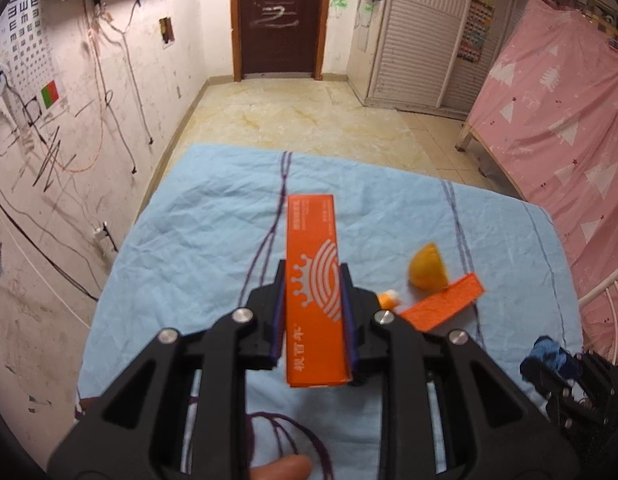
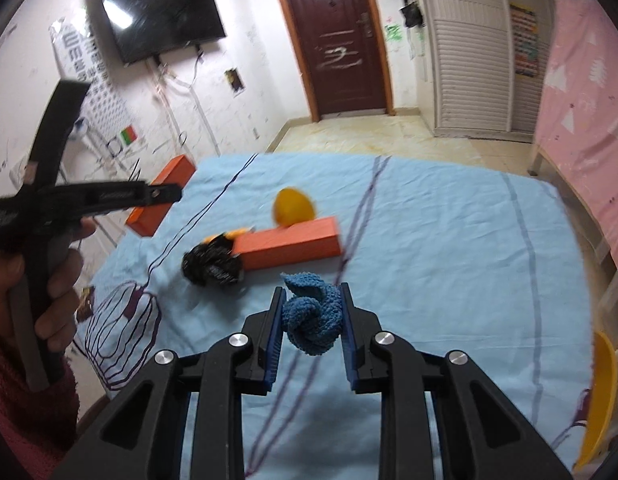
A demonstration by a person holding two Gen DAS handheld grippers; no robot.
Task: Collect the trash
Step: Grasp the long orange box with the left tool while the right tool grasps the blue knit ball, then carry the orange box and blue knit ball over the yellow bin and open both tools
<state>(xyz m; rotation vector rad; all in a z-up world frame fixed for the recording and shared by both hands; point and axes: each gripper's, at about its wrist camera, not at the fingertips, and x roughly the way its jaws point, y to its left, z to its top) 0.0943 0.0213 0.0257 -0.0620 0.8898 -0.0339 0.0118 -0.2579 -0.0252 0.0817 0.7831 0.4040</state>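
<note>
In the left wrist view my left gripper (image 1: 313,269) is shut on a long orange carton (image 1: 313,248), held lengthwise above the blue-covered table (image 1: 197,216). My right gripper (image 2: 312,290) is shut on a crumpled blue knitted cloth (image 2: 313,322), also held off the table. A second orange carton (image 2: 289,244) lies flat on the cloth. Behind it is an orange peel half (image 2: 293,206), and at its left end a black crumpled wrapper (image 2: 212,266). The right wrist view shows the left gripper (image 2: 165,194) at left, with its carton (image 2: 171,174).
A person's hand (image 2: 57,280) in a red sleeve holds the left tool. A yellow object (image 2: 601,392) stands at the table's right edge. A pink-draped bed (image 1: 549,128) is on the right, with a wall with cables on the left and a tiled floor and door (image 1: 281,16) beyond.
</note>
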